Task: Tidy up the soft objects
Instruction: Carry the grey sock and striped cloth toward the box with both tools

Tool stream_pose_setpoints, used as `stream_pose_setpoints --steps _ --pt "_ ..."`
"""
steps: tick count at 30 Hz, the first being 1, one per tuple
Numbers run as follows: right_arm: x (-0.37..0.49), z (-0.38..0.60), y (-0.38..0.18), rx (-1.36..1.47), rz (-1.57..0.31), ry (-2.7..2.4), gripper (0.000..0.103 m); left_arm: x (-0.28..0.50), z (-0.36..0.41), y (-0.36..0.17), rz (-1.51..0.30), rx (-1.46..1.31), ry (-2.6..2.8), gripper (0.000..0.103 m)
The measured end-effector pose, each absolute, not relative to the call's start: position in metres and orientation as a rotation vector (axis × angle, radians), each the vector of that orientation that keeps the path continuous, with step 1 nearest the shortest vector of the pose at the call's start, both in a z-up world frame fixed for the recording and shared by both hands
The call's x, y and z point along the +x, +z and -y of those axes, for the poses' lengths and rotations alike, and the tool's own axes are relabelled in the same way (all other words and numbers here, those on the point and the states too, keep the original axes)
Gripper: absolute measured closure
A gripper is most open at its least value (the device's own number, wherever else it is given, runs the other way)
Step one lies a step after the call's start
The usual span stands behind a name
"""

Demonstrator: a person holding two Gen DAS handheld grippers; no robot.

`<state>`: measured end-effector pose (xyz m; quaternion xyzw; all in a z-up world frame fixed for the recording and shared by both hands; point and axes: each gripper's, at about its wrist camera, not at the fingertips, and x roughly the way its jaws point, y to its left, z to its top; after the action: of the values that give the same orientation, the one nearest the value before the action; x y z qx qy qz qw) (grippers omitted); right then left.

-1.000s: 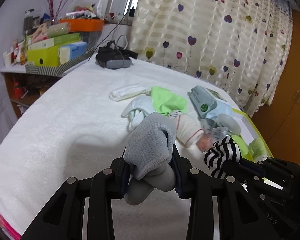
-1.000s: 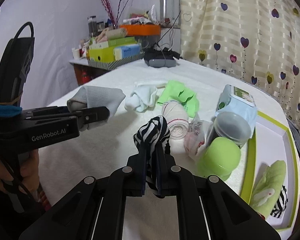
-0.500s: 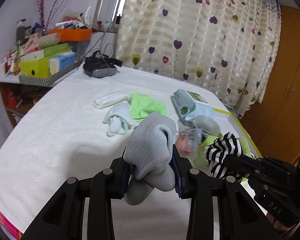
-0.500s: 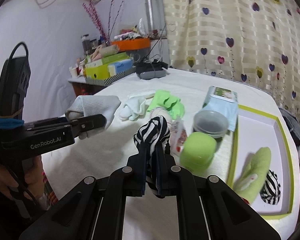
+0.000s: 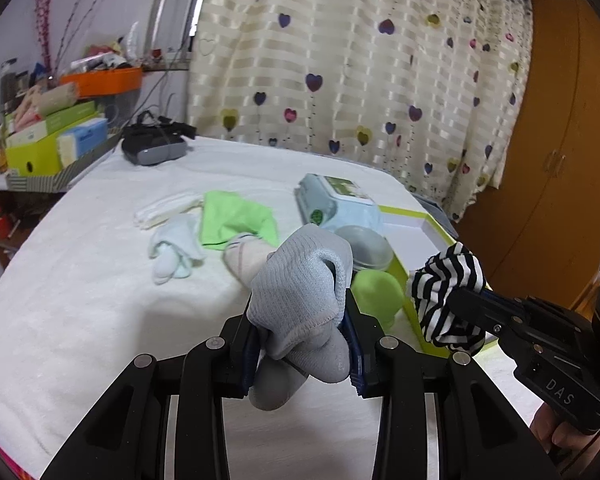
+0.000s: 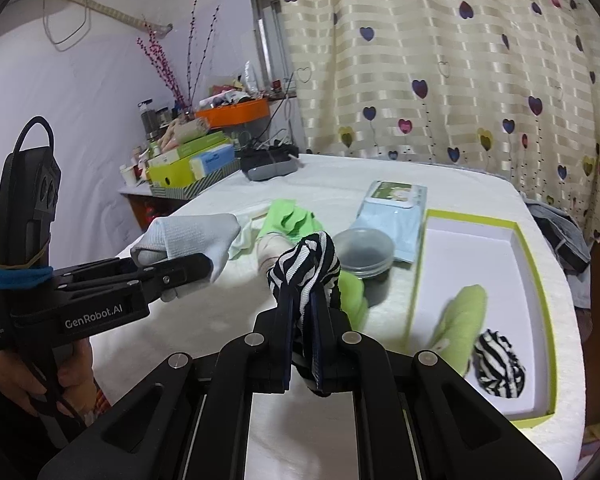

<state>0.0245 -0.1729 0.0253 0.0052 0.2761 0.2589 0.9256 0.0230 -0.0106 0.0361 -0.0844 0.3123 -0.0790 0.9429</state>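
Observation:
My left gripper (image 5: 300, 344) is shut on a bundled grey sock (image 5: 300, 292), held above the white bed cover; from the right wrist view the same grey sock (image 6: 196, 240) sits at the left. My right gripper (image 6: 302, 344) is shut on a black-and-white striped sock (image 6: 306, 264), also visible at right in the left wrist view as the striped sock (image 5: 446, 280). A green-rimmed white tray (image 6: 538, 280) lies to the right, holding a green sock (image 6: 460, 320) and a rolled striped sock (image 6: 500, 372).
On the bed lie a green cloth (image 5: 232, 220), a pale blue sock (image 5: 172, 252), a white-pink sock (image 5: 244, 256), a wipes pack (image 5: 336, 204), a lidded grey tub (image 6: 364, 248) and a green lump (image 5: 376, 292). A cluttered shelf (image 5: 48, 140) stands far left; a headset (image 5: 152, 148) lies behind.
Both grippers have swung rightward and slightly up with their socks still held. The tray with the green and striped socks has come fully into the right wrist view.

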Motion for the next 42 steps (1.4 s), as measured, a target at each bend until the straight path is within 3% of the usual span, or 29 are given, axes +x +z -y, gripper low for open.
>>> stream_pose_setpoints --steps 28,42 --pt "0.039 0.286 0.020 0.145 -0.544 0.305 0.095 0.055 0.102 0.045 -0.655 -0.096 -0.334 0.069" --pt "0.040 0.305 -0.007 0.136 -0.640 0.301 0.095 0.048 0.150 0.030 -0.719 -0.073 -0.481 0.069"
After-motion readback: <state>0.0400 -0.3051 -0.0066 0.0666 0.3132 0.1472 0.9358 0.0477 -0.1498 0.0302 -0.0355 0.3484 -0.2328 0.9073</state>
